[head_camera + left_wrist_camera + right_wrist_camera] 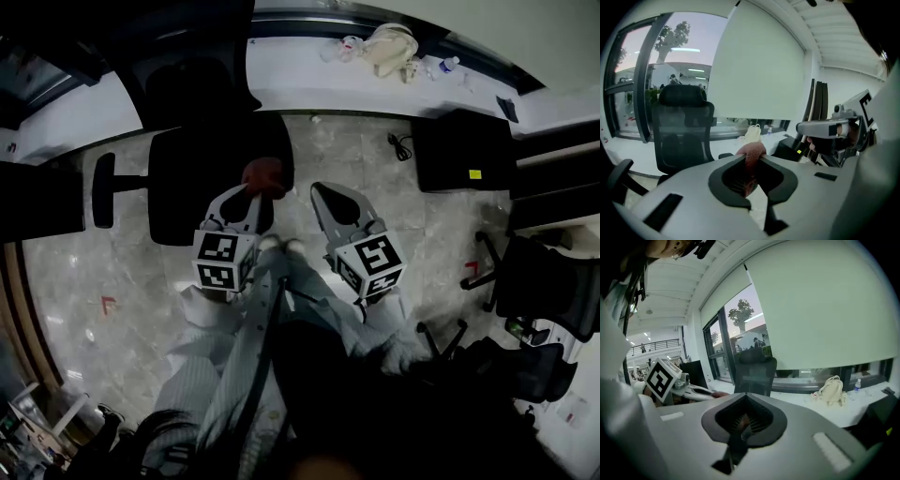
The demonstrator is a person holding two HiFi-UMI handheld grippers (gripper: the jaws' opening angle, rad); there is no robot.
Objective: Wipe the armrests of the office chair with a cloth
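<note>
Cloth [264, 175] sits pinched in our left gripper [253, 197] fingers over the chair [187, 202] seat, right gripper [326, 195] fingers closed on nothing, so we should reach the armrest [103, 190] and drag it flat along the pad

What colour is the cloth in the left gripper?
The cloth is reddish-brown, clearest in the left gripper view.

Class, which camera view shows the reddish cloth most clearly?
The left gripper view: the cloth sits centre, close up, pinched between the jaws. The head view shows it small from above; the right gripper view, only a sliver.
</note>
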